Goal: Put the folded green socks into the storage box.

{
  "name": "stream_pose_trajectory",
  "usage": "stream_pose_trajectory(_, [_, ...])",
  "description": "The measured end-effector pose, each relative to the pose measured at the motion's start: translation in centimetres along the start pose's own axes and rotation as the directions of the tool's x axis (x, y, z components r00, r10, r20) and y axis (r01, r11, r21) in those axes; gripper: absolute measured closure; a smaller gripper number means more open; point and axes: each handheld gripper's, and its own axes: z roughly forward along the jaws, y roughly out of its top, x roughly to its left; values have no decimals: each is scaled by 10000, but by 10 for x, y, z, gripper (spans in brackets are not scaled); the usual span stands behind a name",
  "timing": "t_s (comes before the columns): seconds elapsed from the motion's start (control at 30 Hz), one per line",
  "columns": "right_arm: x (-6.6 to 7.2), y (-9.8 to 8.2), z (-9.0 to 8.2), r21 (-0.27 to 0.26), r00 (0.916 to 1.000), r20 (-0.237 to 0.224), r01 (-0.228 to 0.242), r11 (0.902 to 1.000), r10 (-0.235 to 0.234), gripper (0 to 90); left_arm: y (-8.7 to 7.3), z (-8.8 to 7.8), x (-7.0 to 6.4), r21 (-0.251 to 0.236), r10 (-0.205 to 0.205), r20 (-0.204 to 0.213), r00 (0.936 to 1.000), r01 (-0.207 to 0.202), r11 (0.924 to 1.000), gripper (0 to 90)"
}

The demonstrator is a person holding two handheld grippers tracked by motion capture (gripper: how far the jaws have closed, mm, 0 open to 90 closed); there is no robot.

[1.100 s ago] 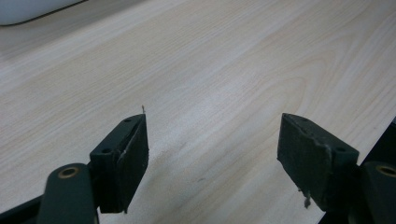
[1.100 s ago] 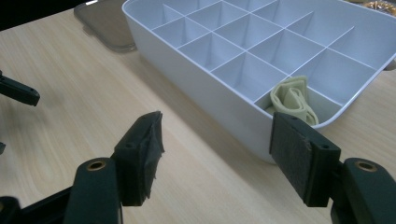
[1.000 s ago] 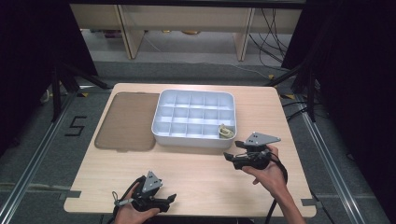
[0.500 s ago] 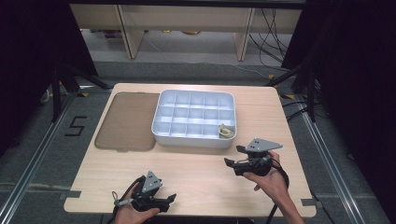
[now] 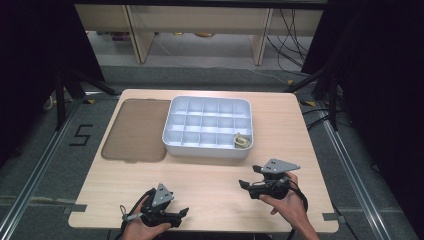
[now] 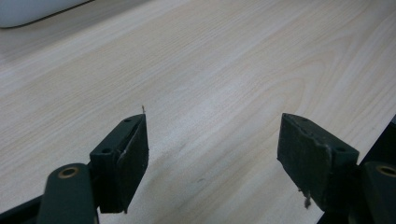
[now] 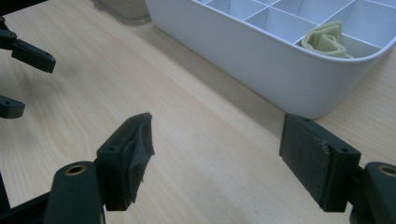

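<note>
I see the wooden table (image 5: 210, 185) carrying the white compartment tray (image 5: 207, 147), and the small yellowish band (image 5: 242, 141) sits in its near right corner compartment. My right gripper (image 7: 215, 154) is near the tray's front wall, jaws just opening wide around nothing; my left gripper (image 6: 212, 154) rests at the near edge, jaws also wide and empty.

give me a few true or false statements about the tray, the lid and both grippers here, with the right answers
1. The white compartment tray holds a small yellowish item in its front right corner compartment. True.
2. The brown lid lies on top of the tray. False: it lies flat on the table to the tray's left.
3. The right gripper holds the yellowish item. False: its jaws have just been opening and nothing is between them.
4. The left gripper has its jaws apart over bare wood. True.
5. Both grippers are inside the tray. False: both are near the table's front edge, short of the tray.
</note>
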Motion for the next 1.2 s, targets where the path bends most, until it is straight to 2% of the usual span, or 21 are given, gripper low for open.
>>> stream_pose_trajectory(0.03, [0, -2, 0, -3, 9999, -51, 98, 10000, -98, 260, 0, 2, -2, -285, -366, -10, 9993, 365, 9989, 246])
stream_pose_trajectory(0.07, [3, -4, 0, -24, 9998, 51, -196, 9998, 197, 258, 0, 2, -2, -282, -365, -3, 9993, 365, 9989, 246])
stream_pose_trajectory(0.1, [1, -5, 0, -69, 9999, 50, 130, 9999, -129, 257, 0, 1, -2, -204, -263, -11, 9997, 263, 9994, 246])
stream_pose_trajectory(0.13, [2, -6, 1, -98, 10000, -16, 65, 9999, -65, 256, 0, 0, 0, 51, 30, 0, 10000, -30, 10000, 246])
stream_pose_trajectory(0.27, [7, -14, 3, 65, 10000, -33, 38, 10000, -38, 239, 0, 1, -1, -22, -64, -34, 10000, 64, 10000, 246])
stream_pose_trajectory(0.33, [9, -18, 4, 163, 9999, -136, 10, 9999, -7, 237, 0, 2, -3, -186, -296, -10, 9996, 296, 9994, 246])
stream_pose_trajectory(0.37, [8, -19, 5, 131, 9995, -215, 224, 9997, -221, 234, 0, 2, -2, -180, -207, -76, 9998, 205, 9996, 246])
stream_pose_trajectory(0.47, [11, -22, 2, 296, 9998, -173, 45, 9996, -40, 228, 0, 2, -3, -106, -270, -44, 9996, 269, 9996, 246])
stream_pose_trajectory(0.5, [10, -24, 3, 269, 9988, -464, 135, 9995, -123, 225, 0, 2, -3, -106, -270, -49, 9996, 269, 9996, 246])
stream_pose_trajectory(0.57, [13, -27, 2, 316, 9998, -179, -19, 9995, 25, 223, 0, 1, -2, 38, -105, 48, 9999, 105, 9999, 246])
stream_pose_trajectory(0.6, [12, -28, 2, 284, 9997, -164, 196, 9994, -192, 222, 0, 1, -2, 10, -131, 52, 9999, 131, 9999, 246])
stream_pose_trajectory(0.63, [13, -29, 2, 332, 9999, -163, 59, 9994, -54, 220, 0, 1, -3, -14, -159, 41, 9999, 159, 9999, 246])
stream_pose_trajectory(0.7, [13, -31, 1, 440, 9996, -182, 214, 9988, -206, 215, 0, 1, -3, -13, -123, 15, 9999, 123, 9999, 246])
stream_pose_trajectory(0.77, [13, -34, 2, 530, 9983, -578, 53, 9986, -22, 210, 1, 0, -1, 121, 187, 39, 9998, -187, 9998, 246])
stream_pose_trajectory(0.8, [15, -37, 1, 588, 9994, -329, 64, 9982, -44, 207, 1, 0, -1, 144, 241, 46, 9997, -242, 9996, 246])
stream_pose_trajectory(0.83, [15, -37, 1, 588, 9994, -329, 64, 9982, -44, 207, 0, 0, -2, 235, 136, 12, 9999, -136, 9996, 246])
stream_pose_trajectory(0.87, [16, -38, 0, 613, 9995, -304, -41, 9981, 60, 206, 0, 2, -4, -86, -208, -35, 9998, 207, 9997, 246])
stream_pose_trajectory(0.9, [16, -40, 0, 697, 9991, -429, 46, 9976, -16, 202, 0, 2, -4, -118, -253, -22, 9997, 252, 9996, 246])
stream_pose_trajectory(1.13, [22, -50, -2, 953, 9992, -384, 149, 9953, -113, 191, 0, 2, -5, -133, -283, 16, 9996, 283, 9995, 246])
stream_pose_trajectory(1.17, [24, -51, -3, 971, 9994, -340, 40, 9953, -7, 191, 0, 1, -3, 135, 24, 88, 10000, -25, 9999, 246])
stream_pose_trajectory(1.2, [24, -52, -3, 895, 9992, -378, 194, 9958, -161, 191, 0, 1, -4, 79, -44, 67, 10000, 44, 10000, 246])
